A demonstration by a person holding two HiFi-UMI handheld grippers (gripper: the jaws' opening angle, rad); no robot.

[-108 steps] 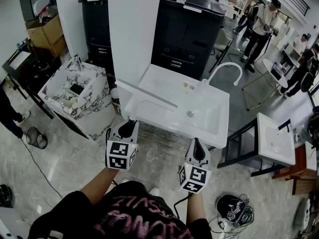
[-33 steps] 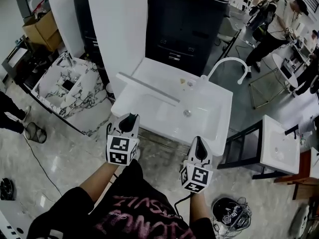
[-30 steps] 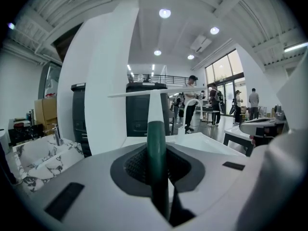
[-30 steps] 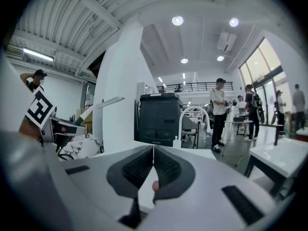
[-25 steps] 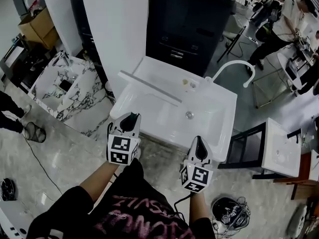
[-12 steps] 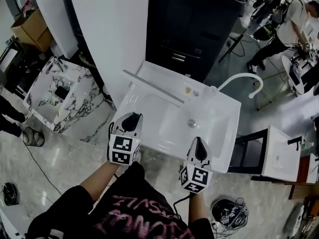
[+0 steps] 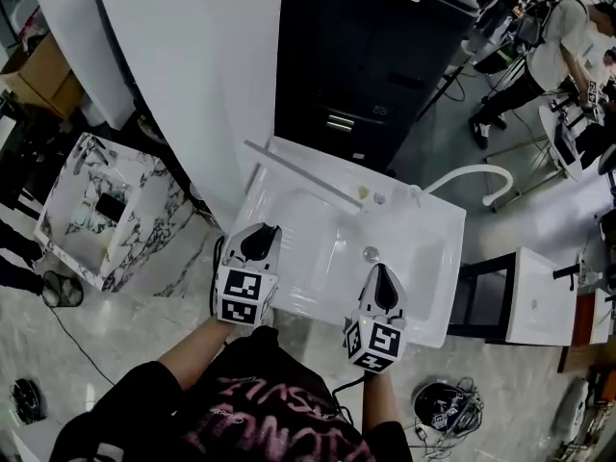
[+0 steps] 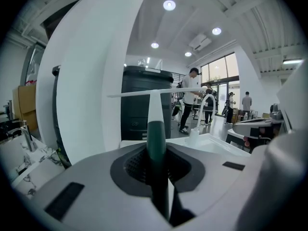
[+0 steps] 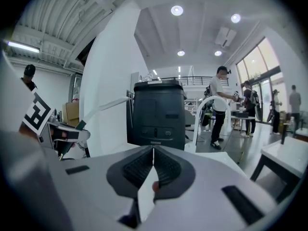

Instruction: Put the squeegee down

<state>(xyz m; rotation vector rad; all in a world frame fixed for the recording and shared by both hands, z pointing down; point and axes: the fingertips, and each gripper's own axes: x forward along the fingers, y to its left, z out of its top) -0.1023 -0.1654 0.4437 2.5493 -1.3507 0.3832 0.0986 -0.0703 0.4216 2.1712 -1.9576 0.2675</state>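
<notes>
Both tools advanced over sink [image 7: 435, 318] | left tool [image 7: 258, 243] pinches squeegee [image 8: 156, 134], blade 12 o'clock | right tool [image 7: 377, 279] pressed together | set-down near.

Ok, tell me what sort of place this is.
Probably an open workshop or test hall: a white sink, a marble-patterned sink and a small white basin stand apart on the floor.

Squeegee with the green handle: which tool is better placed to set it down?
Left. The left tool is shut on the white T-shaped squeegee with a dark green handle, its blade over the white sink basin. The right tool is shut and empty.
</notes>
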